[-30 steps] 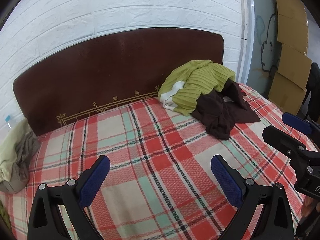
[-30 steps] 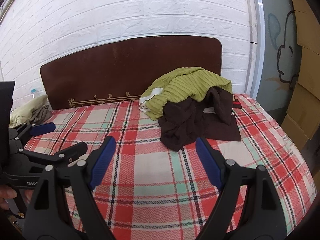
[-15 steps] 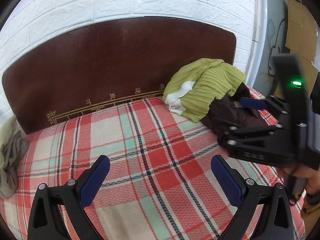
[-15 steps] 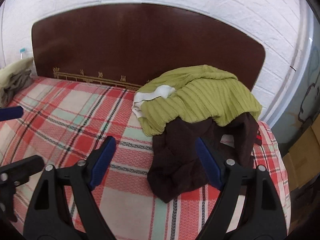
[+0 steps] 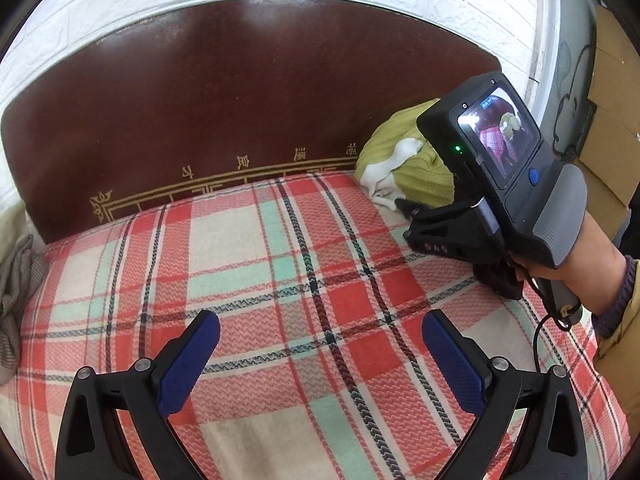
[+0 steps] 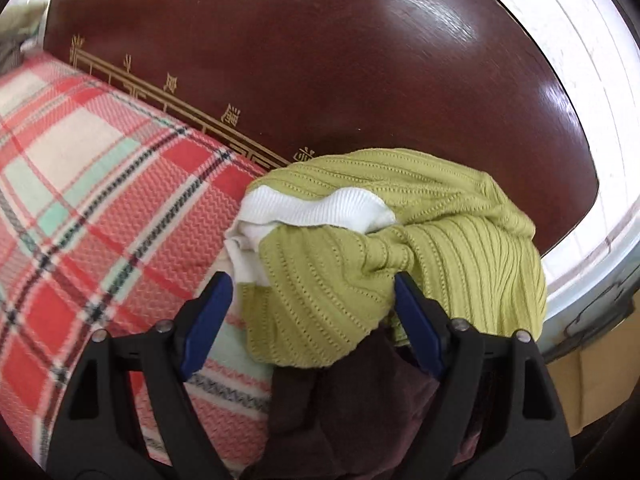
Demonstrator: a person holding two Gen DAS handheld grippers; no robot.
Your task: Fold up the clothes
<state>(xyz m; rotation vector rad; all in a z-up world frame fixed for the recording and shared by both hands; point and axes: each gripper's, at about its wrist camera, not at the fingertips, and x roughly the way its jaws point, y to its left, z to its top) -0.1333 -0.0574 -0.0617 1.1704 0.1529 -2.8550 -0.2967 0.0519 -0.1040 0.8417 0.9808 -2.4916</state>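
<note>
A crumpled green ribbed sweater (image 6: 400, 240) with a white band (image 6: 320, 208) lies against the headboard, on top of a dark brown garment (image 6: 360, 408). My right gripper (image 6: 310, 284) is down at this pile. Its jaws are closing with the sweater's front fold between them, and the pads are not clearly pressing on it. In the left wrist view the sweater (image 5: 416, 168) shows behind the right tool, which a hand (image 5: 580, 264) holds. My left gripper (image 5: 320, 320) hangs open over the bare plaid blanket (image 5: 280, 260), holding nothing.
The dark red headboard (image 5: 240, 100) stands close behind the pile, with a white brick wall above it. Grey and pale clothes (image 5: 16, 280) lie at the bed's left edge. Cardboard (image 5: 612, 120) leans on the wall to the right.
The right gripper swept forward and down to the clothes pile, rolling as it went, and its jaws now straddle the green sweater. The left gripper moved slightly forward and lower over the blanket.
</note>
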